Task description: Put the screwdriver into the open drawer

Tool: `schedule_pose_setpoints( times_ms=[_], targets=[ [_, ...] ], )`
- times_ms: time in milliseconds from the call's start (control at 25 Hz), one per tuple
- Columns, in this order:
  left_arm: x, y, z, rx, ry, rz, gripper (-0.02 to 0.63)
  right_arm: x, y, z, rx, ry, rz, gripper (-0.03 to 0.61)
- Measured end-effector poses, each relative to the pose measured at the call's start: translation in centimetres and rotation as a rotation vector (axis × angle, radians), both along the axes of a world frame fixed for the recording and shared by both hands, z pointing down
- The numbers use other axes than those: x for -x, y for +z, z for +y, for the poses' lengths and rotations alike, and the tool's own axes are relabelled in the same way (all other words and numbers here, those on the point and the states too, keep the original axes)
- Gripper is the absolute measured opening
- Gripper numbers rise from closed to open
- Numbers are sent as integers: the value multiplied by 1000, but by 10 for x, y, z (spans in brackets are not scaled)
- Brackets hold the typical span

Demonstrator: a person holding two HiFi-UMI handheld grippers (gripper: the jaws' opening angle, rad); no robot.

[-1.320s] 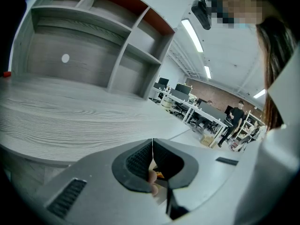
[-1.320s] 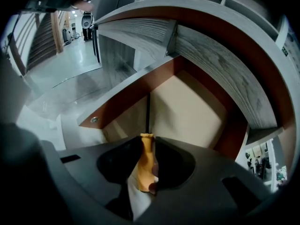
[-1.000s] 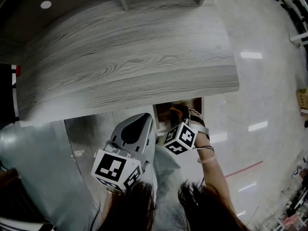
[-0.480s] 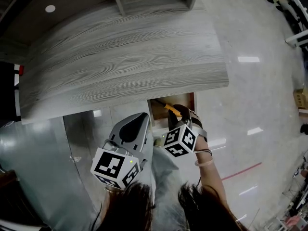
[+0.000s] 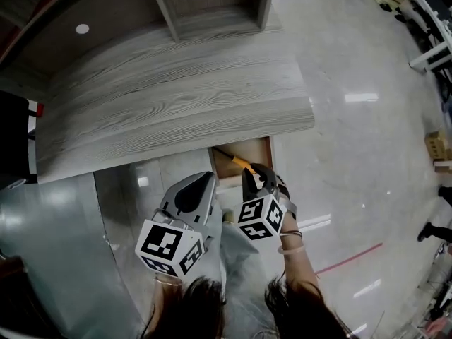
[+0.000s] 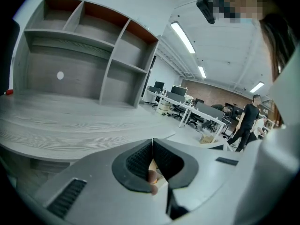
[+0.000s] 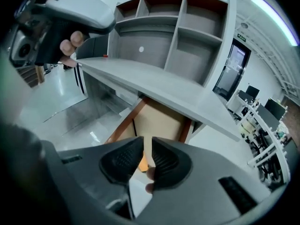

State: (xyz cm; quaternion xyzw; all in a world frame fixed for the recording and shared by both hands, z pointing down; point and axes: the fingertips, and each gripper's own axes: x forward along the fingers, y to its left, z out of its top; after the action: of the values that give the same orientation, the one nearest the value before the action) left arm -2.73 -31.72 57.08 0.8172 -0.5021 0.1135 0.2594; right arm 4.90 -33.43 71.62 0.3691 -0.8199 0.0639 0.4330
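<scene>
Grey, ribbed pads of the right gripper (image 7: 145,146) stand a narrow slit apart. The pale floor of the drawer (image 7: 123,125) shows through the slit and nothing is clamped between them. An orange bit of the screwdriver (image 7: 143,164) peeps out just under the left pad.

From the head view, the right gripper (image 5: 253,177) hangs over the front of the open drawer (image 5: 269,154). The screwdriver (image 5: 239,162) lies inside it, its orange handle just beside the claw's tip and its dark shaft slanting back under the desk (image 5: 176,97).

The left gripper (image 6: 152,146) has its jaws pressed together with nothing between them. It points out over the desk top (image 6: 70,121) toward the shelf unit (image 6: 84,55). In the head view the left gripper (image 5: 205,181) sits just left of the drawer, close beside the right one. Each claw's marker cube (image 5: 260,218) faces up at the camera, above the glossy floor (image 5: 353,154).
</scene>
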Motion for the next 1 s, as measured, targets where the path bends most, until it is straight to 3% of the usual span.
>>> schedule_pose_setpoints(
  times_ms=[400, 1000],
  targets=[
    [-2, -29, 16, -7, 7, -31, 18, -11, -42, 12, -3, 123, -93, 55],
    [-5, -66, 46, -42, 52, -30, 18, -15, -103, 40, -54, 216, -142, 40]
  ],
)
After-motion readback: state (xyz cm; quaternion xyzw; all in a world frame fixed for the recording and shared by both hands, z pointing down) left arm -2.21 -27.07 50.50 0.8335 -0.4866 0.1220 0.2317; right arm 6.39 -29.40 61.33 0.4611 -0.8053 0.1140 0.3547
